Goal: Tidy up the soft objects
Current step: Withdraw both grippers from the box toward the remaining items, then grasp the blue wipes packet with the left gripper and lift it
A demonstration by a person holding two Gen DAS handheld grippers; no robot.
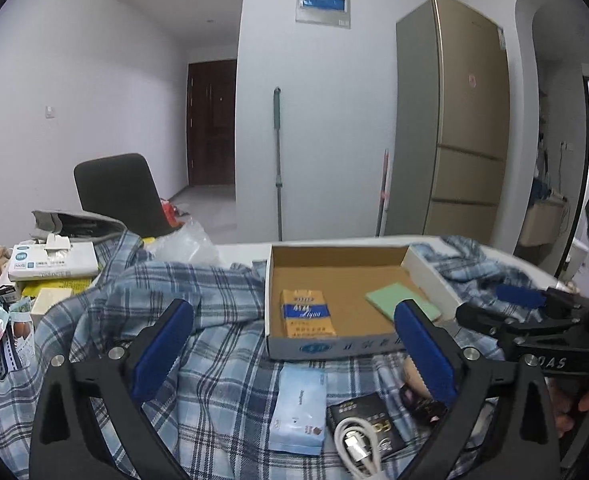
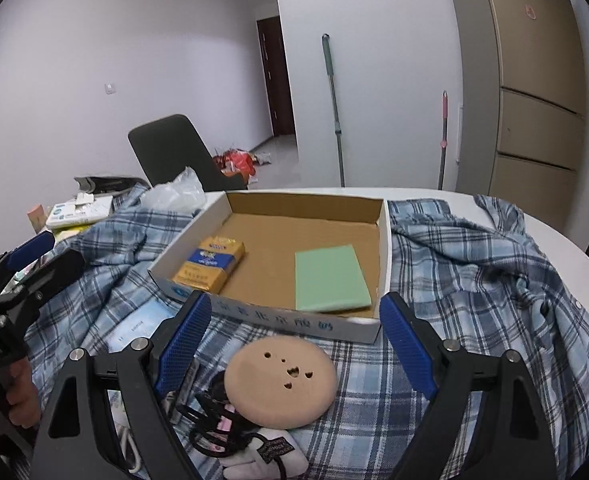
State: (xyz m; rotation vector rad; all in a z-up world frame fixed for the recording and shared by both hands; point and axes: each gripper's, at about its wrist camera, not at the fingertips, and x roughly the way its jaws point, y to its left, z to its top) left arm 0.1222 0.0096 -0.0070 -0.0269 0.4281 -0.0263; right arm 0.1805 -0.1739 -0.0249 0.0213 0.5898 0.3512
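Right in front of your right gripper (image 2: 290,348) sits the tan round sponge puff (image 2: 281,381), lying flat on the plaid shirt (image 2: 454,280) just on the near side of the cardboard box (image 2: 386,240). My guess is that's the next soft thing to go in, since the green sponge (image 2: 331,278) and the yellow tissue pack (image 2: 210,264) are already lying in the box.

Your right jaws are spread wide with nothing in them, straddling the puff's width. Come down low and pinch across its edge, not the top, because it'll probably squash and slip otherwise. Watch the black cable (image 2: 210,432) tangled at its near left; it touches the puff and could drag along. Lift clear of the box's near wall before dropping it in the bare patch between the two items.

Your left gripper (image 1: 294,344) is also wide open and empty, held level and pointing at the box, hovering over the light blue wipes packet (image 1: 298,408) and a white cable (image 1: 354,444). Both tools sit side by side, close, so keep the left one parked while the right works.
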